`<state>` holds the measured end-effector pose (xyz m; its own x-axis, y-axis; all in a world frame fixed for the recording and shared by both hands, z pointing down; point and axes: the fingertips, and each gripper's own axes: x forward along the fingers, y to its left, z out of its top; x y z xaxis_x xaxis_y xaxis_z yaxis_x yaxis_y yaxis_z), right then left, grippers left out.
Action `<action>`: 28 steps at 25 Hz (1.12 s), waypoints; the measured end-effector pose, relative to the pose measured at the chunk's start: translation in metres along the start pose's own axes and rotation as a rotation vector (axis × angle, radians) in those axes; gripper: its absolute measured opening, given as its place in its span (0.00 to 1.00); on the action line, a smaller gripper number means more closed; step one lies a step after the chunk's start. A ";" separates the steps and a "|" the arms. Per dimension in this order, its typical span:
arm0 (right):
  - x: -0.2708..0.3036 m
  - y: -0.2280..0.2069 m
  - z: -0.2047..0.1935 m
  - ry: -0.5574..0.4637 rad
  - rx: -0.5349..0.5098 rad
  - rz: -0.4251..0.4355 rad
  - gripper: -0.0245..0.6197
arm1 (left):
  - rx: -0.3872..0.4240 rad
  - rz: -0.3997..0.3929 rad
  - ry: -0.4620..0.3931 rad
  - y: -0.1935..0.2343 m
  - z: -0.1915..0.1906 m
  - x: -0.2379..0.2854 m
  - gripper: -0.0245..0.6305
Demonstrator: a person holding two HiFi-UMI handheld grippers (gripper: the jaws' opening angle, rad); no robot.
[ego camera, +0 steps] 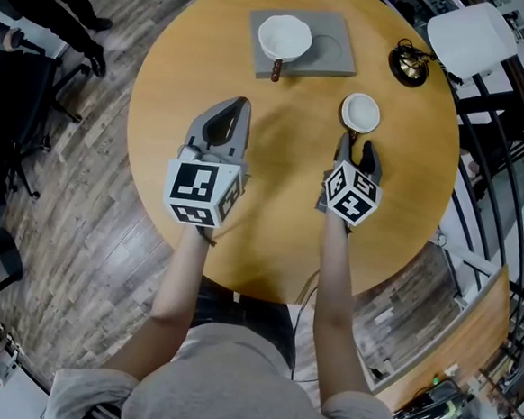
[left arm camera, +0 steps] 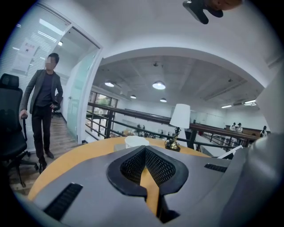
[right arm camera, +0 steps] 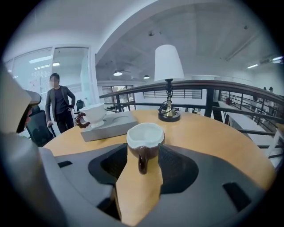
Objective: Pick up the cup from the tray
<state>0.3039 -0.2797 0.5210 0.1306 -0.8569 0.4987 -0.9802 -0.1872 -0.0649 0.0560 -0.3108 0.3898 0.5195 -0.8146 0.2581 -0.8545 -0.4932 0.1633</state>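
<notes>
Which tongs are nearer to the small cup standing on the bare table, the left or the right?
Right. The right tongs have the cup standing between their open tips; the left tongs hover well to its left, empty.

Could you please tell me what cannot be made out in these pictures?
Left gripper view: the left gripper hides most of the tray; only its cup rim shows.
Head view: the frame edge cuts off the bystander above the legs.
Left gripper view: distant people too small.
</notes>
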 end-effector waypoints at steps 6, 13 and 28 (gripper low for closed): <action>-0.011 0.026 0.029 -0.068 0.007 0.039 0.32 | -0.012 0.008 -0.039 0.003 0.009 -0.009 0.05; -0.008 0.099 0.067 -0.142 -0.030 0.181 0.32 | -0.021 0.046 -0.050 0.022 0.013 -0.022 0.05; 0.039 0.218 0.078 -0.115 -0.152 0.333 0.32 | -0.040 0.133 -0.045 0.084 0.005 -0.046 0.05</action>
<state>0.1065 -0.3912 0.4582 -0.1913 -0.9087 0.3711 -0.9815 0.1764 -0.0741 -0.0396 -0.3157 0.3867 0.4002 -0.8852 0.2371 -0.9143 -0.3681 0.1687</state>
